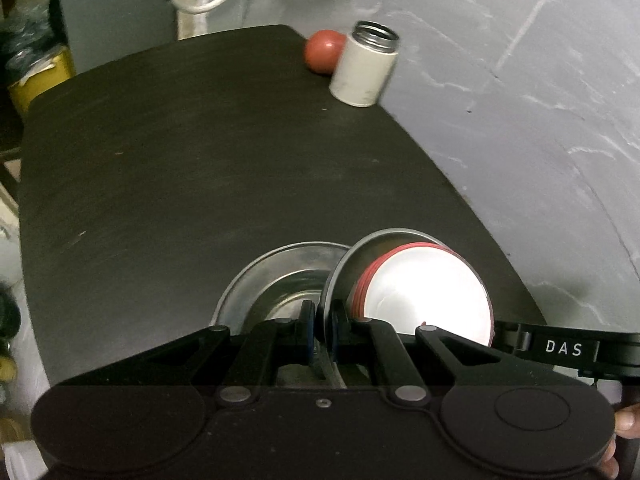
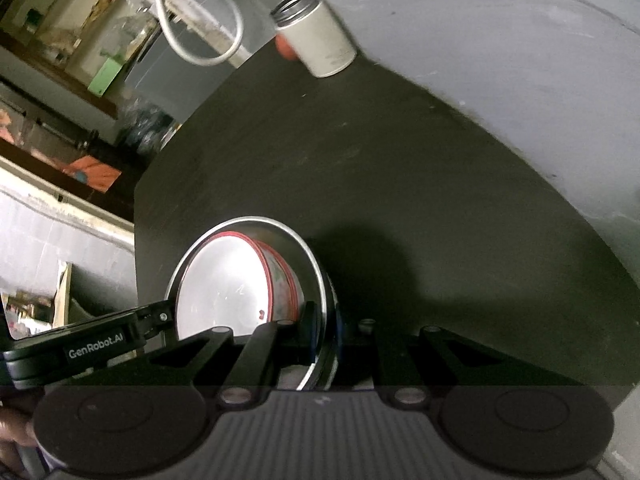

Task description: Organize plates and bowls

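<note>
A dark table (image 1: 160, 168) carries a white can (image 1: 364, 66), a red ball (image 1: 322, 51) and a steel plate (image 1: 272, 280).

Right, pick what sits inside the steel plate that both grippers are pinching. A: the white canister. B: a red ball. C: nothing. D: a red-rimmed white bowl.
D: a red-rimmed white bowl lies in the steel plate, while the red ball and white canister stand far off on the dark table.

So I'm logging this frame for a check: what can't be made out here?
- Left wrist view: the near part of the flat steel plate is hidden behind the left gripper and the tilted steel plate.
- Right wrist view: the red ball is mostly hidden behind the white canister.
- Both views: the red-rimmed bowl is glared out inside; contents unreadable.
</note>
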`<action>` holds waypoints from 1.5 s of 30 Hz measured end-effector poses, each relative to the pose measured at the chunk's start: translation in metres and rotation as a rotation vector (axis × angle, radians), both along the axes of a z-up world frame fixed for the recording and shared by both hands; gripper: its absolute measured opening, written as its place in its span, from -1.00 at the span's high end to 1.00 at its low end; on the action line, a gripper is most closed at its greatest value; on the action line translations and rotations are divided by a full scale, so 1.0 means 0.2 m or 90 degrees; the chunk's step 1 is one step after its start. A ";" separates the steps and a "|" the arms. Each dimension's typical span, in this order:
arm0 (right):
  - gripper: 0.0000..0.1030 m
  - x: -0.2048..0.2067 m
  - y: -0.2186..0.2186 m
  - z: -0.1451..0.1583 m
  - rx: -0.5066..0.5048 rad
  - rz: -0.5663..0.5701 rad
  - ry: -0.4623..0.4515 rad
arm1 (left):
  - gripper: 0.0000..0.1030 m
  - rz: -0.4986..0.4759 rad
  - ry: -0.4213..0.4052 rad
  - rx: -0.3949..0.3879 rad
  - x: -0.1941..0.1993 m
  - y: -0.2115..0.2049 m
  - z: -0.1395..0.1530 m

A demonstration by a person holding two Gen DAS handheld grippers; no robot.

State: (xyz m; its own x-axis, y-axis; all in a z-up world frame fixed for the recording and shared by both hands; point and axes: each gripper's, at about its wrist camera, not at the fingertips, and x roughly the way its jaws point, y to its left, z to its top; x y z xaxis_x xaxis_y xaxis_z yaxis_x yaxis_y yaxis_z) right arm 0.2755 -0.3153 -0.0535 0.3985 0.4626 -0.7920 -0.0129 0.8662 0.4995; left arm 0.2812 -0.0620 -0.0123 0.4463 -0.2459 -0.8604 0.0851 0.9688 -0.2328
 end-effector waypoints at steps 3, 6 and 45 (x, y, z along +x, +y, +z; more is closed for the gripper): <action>0.80 0.02 0.03 0.00 -0.003 0.019 0.003 | 0.87 0.019 0.004 0.001 0.00 0.04 -0.01; 0.80 0.04 0.06 0.00 -0.004 0.036 0.008 | 0.87 0.038 0.008 0.002 0.00 0.06 -0.03; 0.80 0.13 0.15 -0.02 -0.020 0.117 0.028 | 0.86 0.140 0.048 0.000 0.01 0.14 -0.14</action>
State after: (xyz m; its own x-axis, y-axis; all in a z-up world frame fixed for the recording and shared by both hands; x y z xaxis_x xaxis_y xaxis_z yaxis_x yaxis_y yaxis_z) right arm 0.3010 -0.2863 -0.0578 0.2749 0.4985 -0.8222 -0.1506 0.8669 0.4752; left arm 0.2837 -0.0339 -0.0408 0.4229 -0.1497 -0.8937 -0.1458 0.9622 -0.2302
